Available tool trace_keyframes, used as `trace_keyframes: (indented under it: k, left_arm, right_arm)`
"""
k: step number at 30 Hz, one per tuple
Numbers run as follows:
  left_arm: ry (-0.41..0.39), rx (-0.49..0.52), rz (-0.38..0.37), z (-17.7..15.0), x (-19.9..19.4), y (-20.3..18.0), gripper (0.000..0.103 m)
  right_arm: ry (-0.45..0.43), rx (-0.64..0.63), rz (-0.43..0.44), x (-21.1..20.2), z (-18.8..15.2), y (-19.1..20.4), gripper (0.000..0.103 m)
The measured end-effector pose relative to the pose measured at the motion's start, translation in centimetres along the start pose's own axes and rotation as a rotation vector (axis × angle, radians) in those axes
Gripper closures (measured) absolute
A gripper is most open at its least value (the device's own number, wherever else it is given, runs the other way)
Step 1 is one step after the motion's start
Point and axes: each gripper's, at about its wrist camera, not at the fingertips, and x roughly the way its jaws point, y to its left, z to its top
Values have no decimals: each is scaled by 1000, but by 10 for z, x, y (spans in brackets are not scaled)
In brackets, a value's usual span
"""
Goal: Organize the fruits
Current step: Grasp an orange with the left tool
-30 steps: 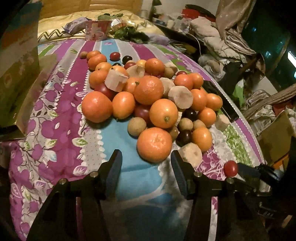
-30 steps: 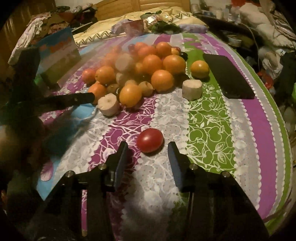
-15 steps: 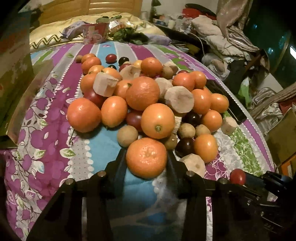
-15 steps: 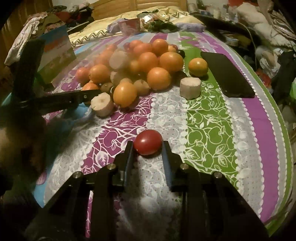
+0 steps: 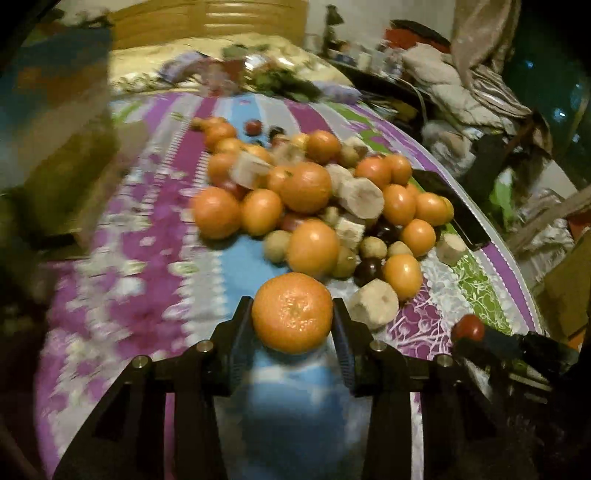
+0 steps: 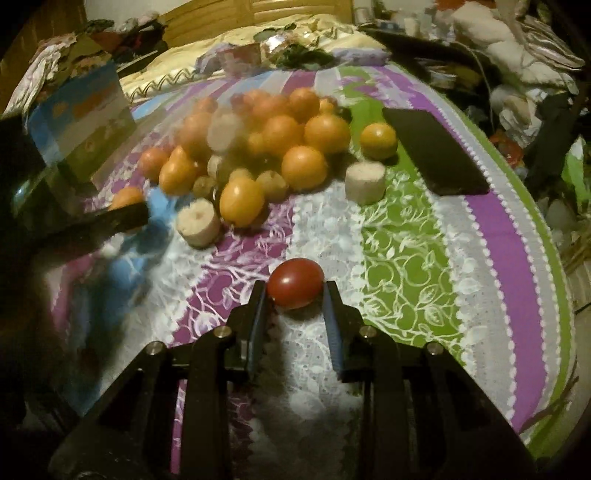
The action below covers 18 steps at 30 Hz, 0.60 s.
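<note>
Orange, bright and dimpled, fills the near ground of the left wrist view: a mandarin [image 5: 292,313] sits squeezed between the two black fingers of the left gripper [image 5: 292,325], both pads pressed to its sides, above the blue stripe of the cloth [image 5: 147,280]. Over on the right wrist view the right gripper [image 6: 295,295] is clamped on a tomato [image 6: 295,282], red and glossy, a finger touching each flank, low over the white-and-purple stripes. That same pair shows at the right edge of the left view, tomato at the black tips. Just past the mandarin lies a pale cut chunk [image 5: 373,302], and beside it a small orange fruit [image 5: 402,271] and a dark plum [image 5: 367,269]. Beyond them comes the pile [image 5: 306,199]: oranges large and small, brownish little round fruits, more pale chunks, dark ones tucked between, all heaped and touching. From the right view, one pale chunk [image 6: 365,181] stands apart from the pile on the green stripe, with a lone yellow-orange fruit [image 6: 378,140] just behind it. Right of those a phone [image 6: 436,155] lies flat, dark face up. At the left a blue box [image 6: 83,118] stands on the cloth's edge. Farther back, a cream blanket [image 6: 236,44] carries wrappers and greens, too blurred to sort, and a wooden headboard [image 5: 207,22] closes the scene.
</note>
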Motion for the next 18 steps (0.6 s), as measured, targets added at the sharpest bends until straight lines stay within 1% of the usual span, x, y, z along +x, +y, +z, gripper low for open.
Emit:
trace_keyframes:
  k: [3,6,11,13,18]
  left_arm:
    - [-11,-25,56,-3,-26,5,61]
    - [1,-37,100,-11,-48,8,61]
    - [28,-57,105,-14,-70,13,61]
    - [14,-54,106,-11,-81,14,61]
    - [-63,-59,125,3,-118,25,61]
  right_arm:
    - [0,17,-17,-10,7,7,73]
    - [4,19,-19,-19,12,17,73]
    - [5,16,-7,-31,20,33,73]
    - [-4,13,0,-37,24,39,73]
    - [-43,-7,26,-56,42,59,73]
